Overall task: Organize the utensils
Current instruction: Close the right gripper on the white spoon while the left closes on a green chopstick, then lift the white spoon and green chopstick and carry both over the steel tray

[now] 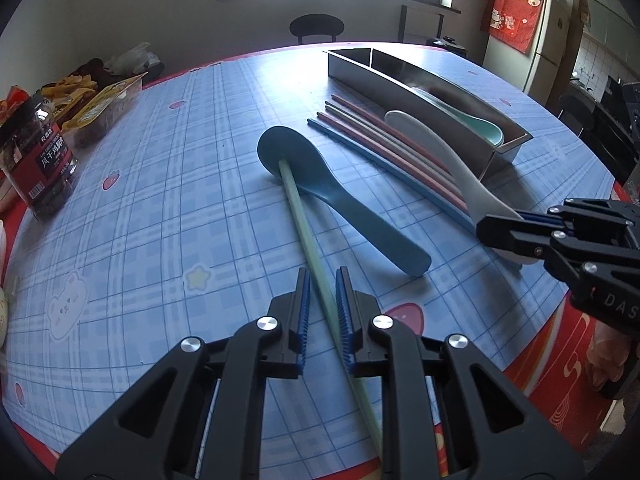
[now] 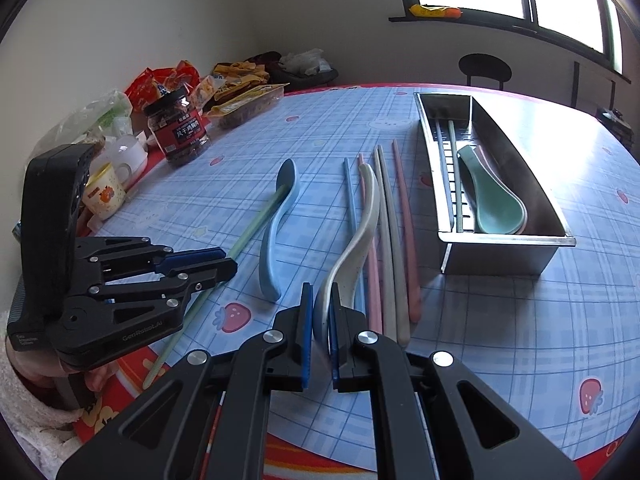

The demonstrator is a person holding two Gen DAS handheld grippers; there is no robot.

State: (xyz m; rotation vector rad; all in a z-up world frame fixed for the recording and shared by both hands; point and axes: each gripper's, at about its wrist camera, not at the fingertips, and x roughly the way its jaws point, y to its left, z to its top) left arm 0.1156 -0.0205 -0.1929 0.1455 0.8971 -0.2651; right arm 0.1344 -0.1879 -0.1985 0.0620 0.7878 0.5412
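A pale green chopstick (image 1: pixel 298 208) lies slanted with its far tip on the bowl of a blue spoon (image 1: pixel 320 188). My left gripper (image 1: pixel 322 280) is shut on the chopstick, which crosses the pads at an angle. My right gripper (image 2: pixel 320 300) is shut on the handle of a white spoon (image 2: pixel 356 244), which rests across several pink, beige and blue chopsticks (image 2: pixel 400 240). Behind them stands a steel tray (image 2: pixel 504 256) holding a mint spoon (image 2: pixel 492 200) over a pink one, plus two chopsticks (image 2: pixel 448 172). The left gripper (image 2: pixel 230 262) shows from the side in the right wrist view.
A dark snack jar (image 2: pixel 180 132), snack packs (image 2: pixel 240 96) and a small printed mug (image 2: pixel 104 196) crowd the table's far left. A black stool (image 1: pixel 316 26) stands beyond the table and a fridge (image 1: pixel 536 40) at the back right. The table's red edge runs just under both grippers.
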